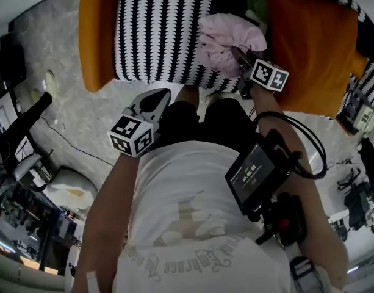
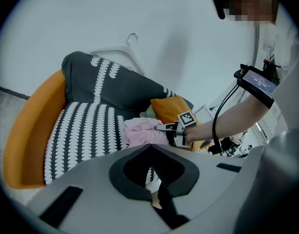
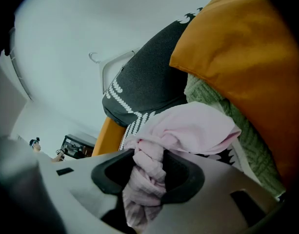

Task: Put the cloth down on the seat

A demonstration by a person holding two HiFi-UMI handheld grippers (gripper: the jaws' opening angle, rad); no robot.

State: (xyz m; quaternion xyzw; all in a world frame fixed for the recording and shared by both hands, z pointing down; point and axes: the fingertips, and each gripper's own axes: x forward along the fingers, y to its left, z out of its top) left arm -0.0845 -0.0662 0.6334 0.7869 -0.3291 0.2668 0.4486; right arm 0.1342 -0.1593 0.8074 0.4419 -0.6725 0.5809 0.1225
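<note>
Head view steeply down; L/R gripper views close, sharing striped seat (image 1: 156, 29).

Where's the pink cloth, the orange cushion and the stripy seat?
pink cloth (image 1: 226, 40), head view, middle of the bundle.
orange cushion (image 1: 309, 47), head view, its front face.
stripy seat (image 1: 156, 29), head view, bare striped cover.

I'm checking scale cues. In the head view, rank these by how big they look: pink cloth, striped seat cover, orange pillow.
1. striped seat cover
2. orange pillow, somewhat smaller
3. pink cloth, clearly smallest
</note>
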